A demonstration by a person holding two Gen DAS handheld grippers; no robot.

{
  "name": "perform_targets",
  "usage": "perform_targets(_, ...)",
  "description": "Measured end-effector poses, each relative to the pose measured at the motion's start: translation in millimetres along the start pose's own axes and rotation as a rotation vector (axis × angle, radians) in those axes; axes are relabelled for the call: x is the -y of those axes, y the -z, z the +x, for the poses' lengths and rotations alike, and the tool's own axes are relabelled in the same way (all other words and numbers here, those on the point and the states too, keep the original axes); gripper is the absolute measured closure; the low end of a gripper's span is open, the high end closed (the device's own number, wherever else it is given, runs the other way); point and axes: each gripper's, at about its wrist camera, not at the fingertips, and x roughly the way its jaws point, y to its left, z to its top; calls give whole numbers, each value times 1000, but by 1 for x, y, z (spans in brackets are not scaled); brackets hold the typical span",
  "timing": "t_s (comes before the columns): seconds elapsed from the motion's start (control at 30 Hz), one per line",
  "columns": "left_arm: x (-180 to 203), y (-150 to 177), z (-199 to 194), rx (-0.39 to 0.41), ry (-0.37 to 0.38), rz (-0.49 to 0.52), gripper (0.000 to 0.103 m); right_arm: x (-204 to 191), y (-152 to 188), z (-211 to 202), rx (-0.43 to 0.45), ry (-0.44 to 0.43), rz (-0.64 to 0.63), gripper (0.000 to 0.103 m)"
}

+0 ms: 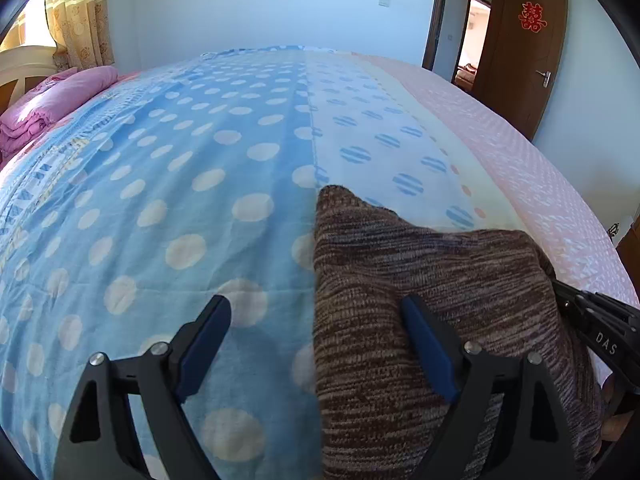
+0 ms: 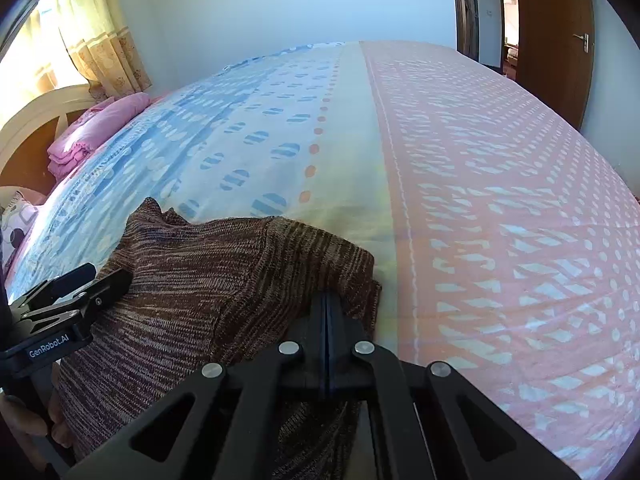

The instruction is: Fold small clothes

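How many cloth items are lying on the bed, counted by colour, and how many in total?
Brown striped knitted garment: 1
Pink folded quilt: 1
Total: 2
The right gripper has its jaws shut on the garment; the left gripper is open.

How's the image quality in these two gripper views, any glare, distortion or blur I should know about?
Left wrist view: strong fisheye bend, the bed bulges like a dome, corners black; the curtain is lit from behind. The open left gripper looks sharp. Right wrist view: same bend; the window beside the curtain is blown out; the brown knit garment is crisp where the right gripper clamps it.
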Motion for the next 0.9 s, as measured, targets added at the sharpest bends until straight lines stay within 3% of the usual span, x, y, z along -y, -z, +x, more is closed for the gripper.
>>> perform_targets(0.37, -11, 1, 5, -21, 41, -49, 6, 24, 66, -77, 155, -111, 256, 102)
perform_targets(0.63, -31, 11, -11, -33, 174, -96, 6, 70, 91, -73, 140, -213, 486, 101)
perform_targets(0.8, -42, 25, -23, -10, 263, -160, 6, 72, 94, -74, 129, -233, 517, 101)
perform_targets(0.9, -41, 24, -21, -11, 276, -164, 6, 70, 90, -73, 127, -233, 508, 101)
